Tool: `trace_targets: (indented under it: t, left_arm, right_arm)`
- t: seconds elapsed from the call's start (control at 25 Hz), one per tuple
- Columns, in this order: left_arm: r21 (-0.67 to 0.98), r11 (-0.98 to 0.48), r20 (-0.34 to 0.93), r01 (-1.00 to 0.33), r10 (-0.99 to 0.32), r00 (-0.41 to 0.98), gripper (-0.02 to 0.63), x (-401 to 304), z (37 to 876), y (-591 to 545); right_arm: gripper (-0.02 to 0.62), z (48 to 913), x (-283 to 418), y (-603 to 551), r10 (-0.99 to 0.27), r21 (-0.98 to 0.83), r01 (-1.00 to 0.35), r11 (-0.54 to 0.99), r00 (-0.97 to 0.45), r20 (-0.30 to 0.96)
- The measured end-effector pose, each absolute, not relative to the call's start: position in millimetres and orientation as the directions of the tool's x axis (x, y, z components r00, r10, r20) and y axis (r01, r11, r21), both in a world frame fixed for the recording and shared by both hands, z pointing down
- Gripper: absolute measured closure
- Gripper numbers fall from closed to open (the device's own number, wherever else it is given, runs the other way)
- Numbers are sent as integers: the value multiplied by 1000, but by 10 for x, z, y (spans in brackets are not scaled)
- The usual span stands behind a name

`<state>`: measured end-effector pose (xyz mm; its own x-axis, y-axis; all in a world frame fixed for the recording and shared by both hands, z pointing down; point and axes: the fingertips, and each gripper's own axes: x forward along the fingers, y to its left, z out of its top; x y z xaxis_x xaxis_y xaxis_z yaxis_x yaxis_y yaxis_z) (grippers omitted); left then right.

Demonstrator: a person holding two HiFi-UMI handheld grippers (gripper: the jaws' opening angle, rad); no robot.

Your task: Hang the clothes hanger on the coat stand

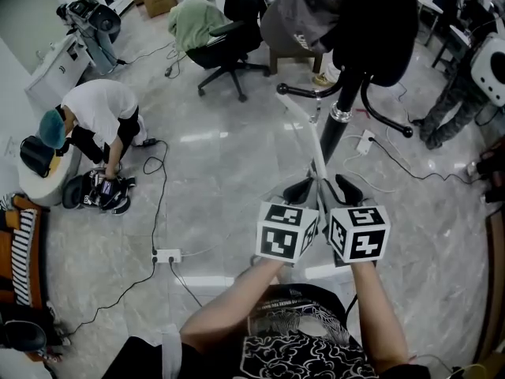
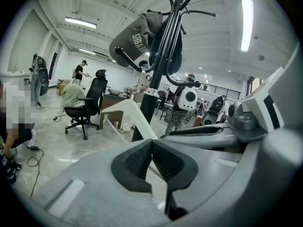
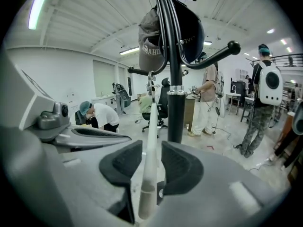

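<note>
A white clothes hanger (image 1: 304, 129) slants up from both grippers toward the black coat stand (image 1: 338, 121), which stands just beyond them. My left gripper (image 1: 298, 189) is shut on the hanger's lower end; in the left gripper view its pads meet at the tips (image 2: 151, 142) and the hanger (image 2: 128, 111) arches away up and left. My right gripper (image 1: 346, 188) sits beside it, its jaws (image 3: 152, 150) closed round the hanger's straight bar (image 3: 151, 126). The stand's pole (image 3: 174, 79) rises directly ahead, with curved hooks (image 3: 227, 48) above.
Grey caps and a dark bag (image 1: 304, 10) hang on the stand's top. A black office chair (image 1: 229, 50) stands behind it. A person crouches at the left (image 1: 99, 121); another stands at the far right (image 1: 454, 101). A power strip (image 1: 167, 256) and cables lie on the floor.
</note>
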<state>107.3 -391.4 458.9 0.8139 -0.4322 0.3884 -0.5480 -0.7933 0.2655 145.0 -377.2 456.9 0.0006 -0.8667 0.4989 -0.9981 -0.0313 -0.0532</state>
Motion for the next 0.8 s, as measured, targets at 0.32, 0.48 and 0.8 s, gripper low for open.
trace_targets:
  t: [0.32,0.48,0.8]
  left_arm:
    - [264,-779,391,-569,-453,801,601,1156,4476,-3766]
    - [251,-762,389,-597,-485,783,601,1145,4423,-3682]
    - [248,-719,380,-650,-545,747,600,1128,4358,-3460]
  right_arm:
    - [498,4394,1501,-3637,-873,-46,-999,12,-33,487]
    - [507,4343,1471,-3561,-872,-48,-997,56,-72,483]
    - [529,4309,1451,-3324,-866,-45,-991,127,-133,481]
